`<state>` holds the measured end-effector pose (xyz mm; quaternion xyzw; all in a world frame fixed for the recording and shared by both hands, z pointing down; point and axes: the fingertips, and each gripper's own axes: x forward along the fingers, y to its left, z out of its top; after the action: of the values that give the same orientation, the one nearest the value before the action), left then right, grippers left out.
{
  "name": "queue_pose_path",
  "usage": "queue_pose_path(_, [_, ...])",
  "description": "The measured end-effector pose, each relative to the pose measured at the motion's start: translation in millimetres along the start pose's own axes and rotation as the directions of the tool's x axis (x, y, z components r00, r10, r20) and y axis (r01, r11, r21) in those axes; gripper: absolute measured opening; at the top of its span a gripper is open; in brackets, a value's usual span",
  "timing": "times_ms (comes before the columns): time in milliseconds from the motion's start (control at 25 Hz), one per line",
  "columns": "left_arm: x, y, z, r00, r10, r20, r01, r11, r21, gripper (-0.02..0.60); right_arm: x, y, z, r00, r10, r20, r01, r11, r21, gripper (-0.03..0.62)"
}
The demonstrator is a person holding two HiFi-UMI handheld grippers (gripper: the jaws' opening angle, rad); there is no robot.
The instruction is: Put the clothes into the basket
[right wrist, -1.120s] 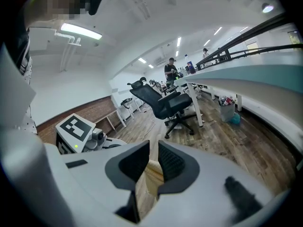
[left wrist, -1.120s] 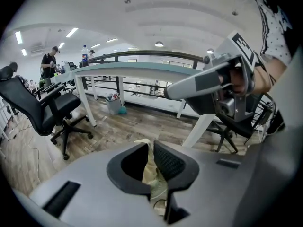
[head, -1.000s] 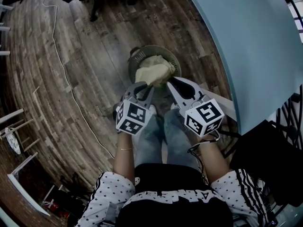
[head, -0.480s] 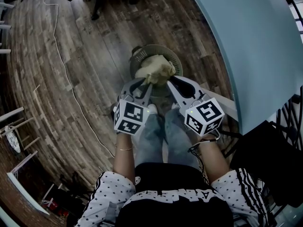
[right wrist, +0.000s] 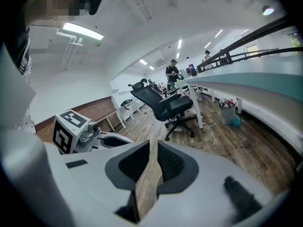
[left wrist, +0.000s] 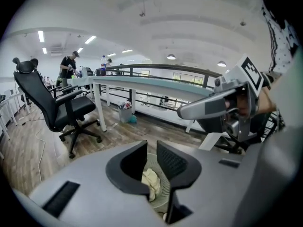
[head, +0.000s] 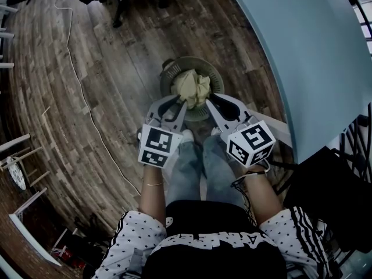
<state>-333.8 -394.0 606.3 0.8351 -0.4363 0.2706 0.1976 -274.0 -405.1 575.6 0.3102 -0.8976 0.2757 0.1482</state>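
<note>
A round grey-green basket (head: 174,68) stands on the wooden floor in front of the person's feet. A crumpled beige cloth (head: 193,86) lies inside it. My left gripper (head: 182,100) hovers over the basket's near rim with its jaws a little apart and nothing between them. Through that gap in the left gripper view I see the cloth (left wrist: 150,179) and the basket's mesh wall (left wrist: 163,189) below my left gripper (left wrist: 151,148). My right gripper (head: 206,101) is beside it, shut, with only floor showing behind its tips (right wrist: 152,145). No cloth hangs from either gripper.
A pale blue table (head: 308,51) fills the right side, close to the basket. A white cable (head: 81,97) runs across the floor on the left. A black office chair (left wrist: 57,108) and a white desk (left wrist: 99,86) stand farther off, with people at the back.
The cloth, held up between both grippers' tips a second ago, has dropped and now lies crumpled in the basket. My left gripper opened, let go and drew back a little.
</note>
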Motion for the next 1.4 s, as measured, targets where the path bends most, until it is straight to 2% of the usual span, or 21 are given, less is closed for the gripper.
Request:
queue_pose_path(200, [-10.5, -3.8, 15.8, 0.996, -0.005, 0.093, 0.007, 1.0, -0.023, 0.037, -7.9, 0.5, -0.5, 0.999, -0.026, 0.02, 0.026, 1.0, 0.01, 0.046])
queue_pose_path(400, [-18.4, -3.2, 23.5, 0.993, 0.011, 0.118, -0.01, 1.0, -0.01, 0.023, -13.5, 3.8, 5.5, 0.998, -0.045, 0.046, 0.044, 0.999, 0.02, 0.046])
queue_pose_path(600, [-34.2, 0.2, 38.2, 0.987, 0.016, 0.158, -0.01, 0.999, -0.037, 0.015, -19.8, 11.9, 18.5, 0.995, -0.058, 0.075, 0.057, 0.998, 0.026, 0.046])
queue_pose_path(760, [-37.6, 4.5, 51.2, 0.983, 0.018, 0.18, -0.013, 0.999, -0.03, 0.014, -20.5, 13.6, 29.3, 0.994, -0.056, 0.094, 0.054, 0.998, 0.021, 0.046])
queue_pose_path(1040, [-49.3, 1.3, 62.1, 0.982, -0.016, 0.186, 0.021, 0.999, -0.029, 0.014, -26.9, 21.0, 43.8, 0.989, -0.075, 0.129, 0.067, 0.995, 0.068, 0.044])
queue_pose_path(1400, [-73.2, -7.7, 85.2, 0.968, -0.065, 0.242, 0.068, 0.998, -0.002, 0.014, -35.5, 43.3, 67.2, 0.984, -0.083, 0.16, 0.074, 0.995, 0.06, 0.044])
